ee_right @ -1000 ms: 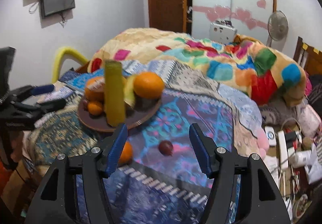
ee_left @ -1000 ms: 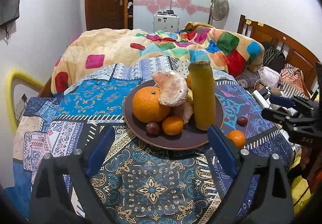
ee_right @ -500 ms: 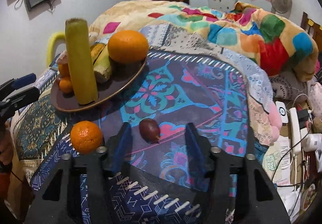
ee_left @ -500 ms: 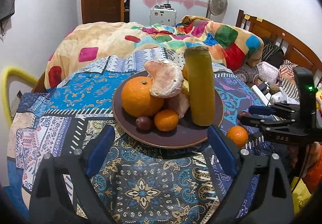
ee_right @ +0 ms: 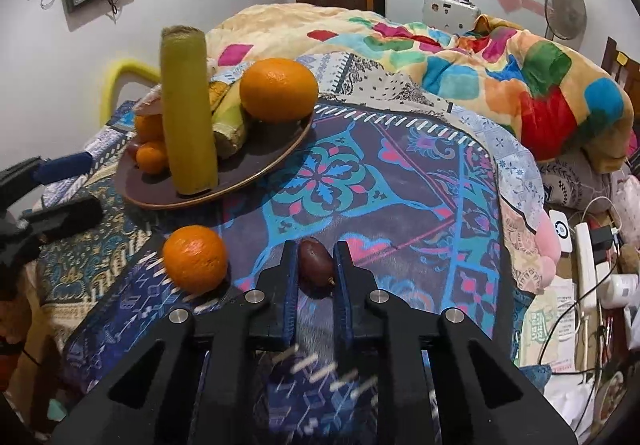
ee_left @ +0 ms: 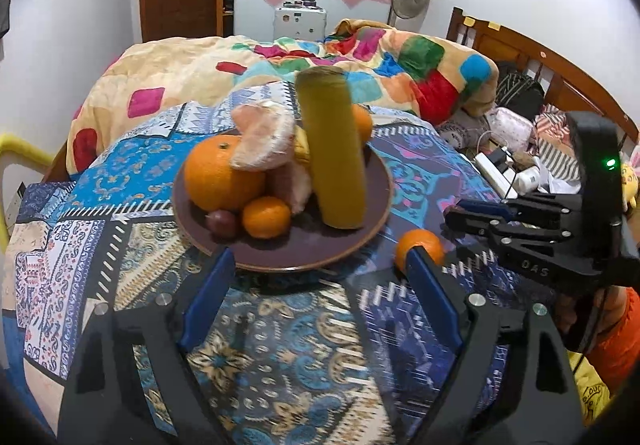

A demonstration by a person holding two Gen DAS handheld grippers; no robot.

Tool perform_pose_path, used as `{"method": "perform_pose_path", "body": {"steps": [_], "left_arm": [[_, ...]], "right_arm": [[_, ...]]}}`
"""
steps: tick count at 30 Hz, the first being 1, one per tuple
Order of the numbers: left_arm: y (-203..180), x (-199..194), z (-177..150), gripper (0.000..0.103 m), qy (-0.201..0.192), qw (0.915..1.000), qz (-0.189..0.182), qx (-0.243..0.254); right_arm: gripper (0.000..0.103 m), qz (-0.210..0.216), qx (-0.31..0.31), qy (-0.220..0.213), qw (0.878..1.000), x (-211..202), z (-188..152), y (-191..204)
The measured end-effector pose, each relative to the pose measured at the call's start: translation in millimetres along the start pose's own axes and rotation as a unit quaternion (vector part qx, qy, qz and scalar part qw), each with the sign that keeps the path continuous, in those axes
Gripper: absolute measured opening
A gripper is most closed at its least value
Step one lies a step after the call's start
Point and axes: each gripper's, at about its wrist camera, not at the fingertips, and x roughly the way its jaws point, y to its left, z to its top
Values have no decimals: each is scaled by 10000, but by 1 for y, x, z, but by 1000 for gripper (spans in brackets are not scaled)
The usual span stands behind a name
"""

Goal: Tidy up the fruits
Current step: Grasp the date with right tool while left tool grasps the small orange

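Observation:
My right gripper is shut on a small dark purple fruit that rests on the patterned cloth. A loose tangerine lies just left of it. In the left wrist view this tangerine sits right behind my left gripper's right fingertip. My left gripper is wide and its jaws are closing, with only the near rim of the brown plate between them. The plate carries a big orange, a small tangerine, a dark fruit, a peeled pinkish fruit and an upright yellow-green cylinder.
The table's cloth falls away at the near and right edges. A bed with a colourful blanket stands behind. A power strip and cables lie low on the right. A yellow chair back is at the left.
My right gripper came down over the dark purple fruit and closed on it. My left gripper moved closer to the plate, and the loose tangerine now sits at its right fingertip.

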Motion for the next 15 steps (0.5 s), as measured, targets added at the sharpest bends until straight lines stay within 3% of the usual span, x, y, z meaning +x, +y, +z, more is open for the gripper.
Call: {"method": "perform_pose_path", "body": {"steps": [4, 8, 15], "left_arm": [[-18, 3, -4, 87, 115, 9999, -50, 93], [-34, 14, -4, 76, 296, 9994, -72, 141], [-55, 29, -3, 66, 516, 9983, -194, 176]], "right_arm": [[16, 27, -31, -181, 9998, -24, -5, 2], [16, 92, -72, -294, 9995, -42, -11, 3], [16, 78, -86, -425, 9990, -58, -19, -3]]}}
